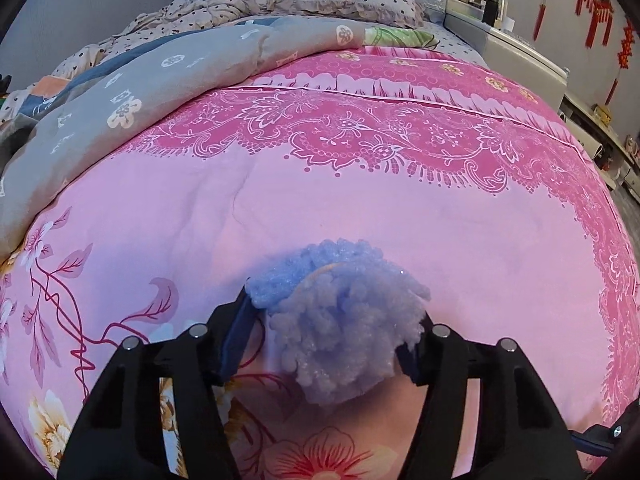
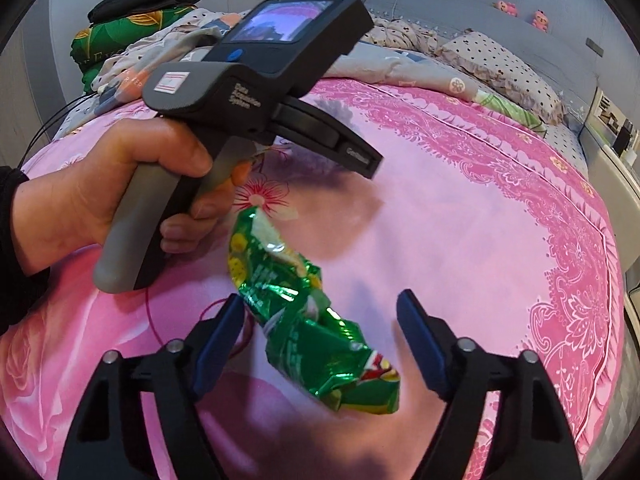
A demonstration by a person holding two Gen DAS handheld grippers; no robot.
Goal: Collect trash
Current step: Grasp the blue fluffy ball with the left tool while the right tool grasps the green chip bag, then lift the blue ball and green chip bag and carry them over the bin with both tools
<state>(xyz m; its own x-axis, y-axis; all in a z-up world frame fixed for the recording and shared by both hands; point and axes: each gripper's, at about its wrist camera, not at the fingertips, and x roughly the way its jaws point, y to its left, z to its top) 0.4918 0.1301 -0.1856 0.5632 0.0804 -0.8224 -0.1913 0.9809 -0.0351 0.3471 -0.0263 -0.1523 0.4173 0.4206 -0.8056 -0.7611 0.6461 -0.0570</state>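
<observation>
- Left gripper [image 1: 334,330] is clamped on a crumpled wad of pale blue-white foam wrap [image 1: 340,320], held above the pink floral quilt [image 1: 360,208] on the bed.
- The person's left hand [image 2: 120,188] grips the grey handle of that device; its black body reads "Data Acquisition System".
- Right gripper [image 2: 320,332] stands spread wide around a crinkled green foil snack bag [image 2: 308,320] lying on the quilt; its print is unreadable.

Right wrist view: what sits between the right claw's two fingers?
The crumpled green snack wrapper lies on the pink bedspread, between the fingers of the open right claw. Neither finger is closed on it.
</observation>
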